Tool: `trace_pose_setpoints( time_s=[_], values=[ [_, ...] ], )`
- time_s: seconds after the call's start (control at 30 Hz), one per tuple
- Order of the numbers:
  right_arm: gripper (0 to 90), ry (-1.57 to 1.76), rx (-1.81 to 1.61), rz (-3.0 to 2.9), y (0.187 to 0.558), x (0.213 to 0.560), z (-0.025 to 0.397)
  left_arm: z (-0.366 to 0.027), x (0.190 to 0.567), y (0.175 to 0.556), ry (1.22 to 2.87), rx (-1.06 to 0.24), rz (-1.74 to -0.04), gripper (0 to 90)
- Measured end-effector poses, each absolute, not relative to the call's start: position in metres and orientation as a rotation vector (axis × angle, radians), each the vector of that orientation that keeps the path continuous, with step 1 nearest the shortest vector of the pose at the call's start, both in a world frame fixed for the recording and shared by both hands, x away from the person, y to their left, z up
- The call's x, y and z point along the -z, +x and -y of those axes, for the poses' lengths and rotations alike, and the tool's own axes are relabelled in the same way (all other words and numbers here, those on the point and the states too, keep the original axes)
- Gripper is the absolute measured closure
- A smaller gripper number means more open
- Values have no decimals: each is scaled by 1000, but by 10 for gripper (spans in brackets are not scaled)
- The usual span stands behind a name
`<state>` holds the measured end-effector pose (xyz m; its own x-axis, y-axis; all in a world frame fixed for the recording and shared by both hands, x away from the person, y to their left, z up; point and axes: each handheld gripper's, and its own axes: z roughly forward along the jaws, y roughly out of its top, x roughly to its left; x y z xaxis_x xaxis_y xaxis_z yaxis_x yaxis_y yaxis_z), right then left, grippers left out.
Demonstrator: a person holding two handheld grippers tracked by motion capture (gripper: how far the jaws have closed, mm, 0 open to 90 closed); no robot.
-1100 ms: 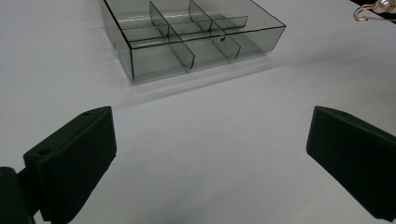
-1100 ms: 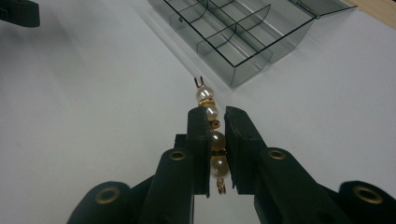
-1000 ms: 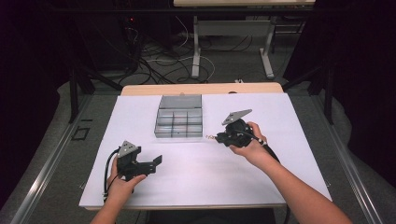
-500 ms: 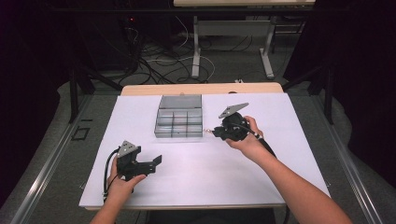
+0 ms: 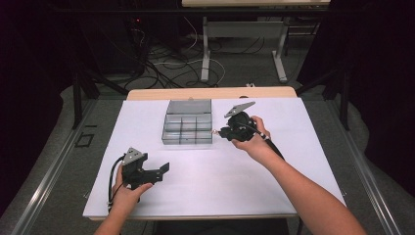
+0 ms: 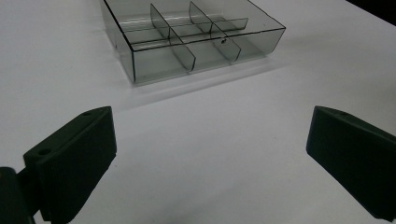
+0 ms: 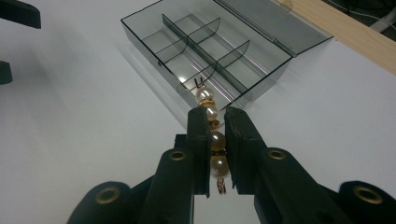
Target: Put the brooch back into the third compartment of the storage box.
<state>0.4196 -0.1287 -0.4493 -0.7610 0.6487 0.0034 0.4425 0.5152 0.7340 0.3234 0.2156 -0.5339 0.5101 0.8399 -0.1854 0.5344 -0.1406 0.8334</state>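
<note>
right gripper (image 7: 215, 128) clamps pearl strand (image 7: 212, 140), long axis twd box (image 7: 205, 51).

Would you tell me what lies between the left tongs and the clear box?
Nothing: in the left gripper view, bare white table stretches from the open left tongs to the box.

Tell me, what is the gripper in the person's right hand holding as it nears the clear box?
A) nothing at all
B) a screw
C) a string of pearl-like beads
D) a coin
C: in the right gripper view, the right gripper has its jaws shut on a short strand of pearl beads with gold spacers, its tip pointing toward the clear divided organizer box.
</note>
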Motion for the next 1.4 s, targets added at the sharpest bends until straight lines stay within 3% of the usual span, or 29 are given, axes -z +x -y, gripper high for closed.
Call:
trace_pose_setpoints(
  time_s=[1.4],
  values=[
    [809,998,-1010,-2424,484,438,80,-217,533,324,1807,-396,-1140,17]
  ],
)
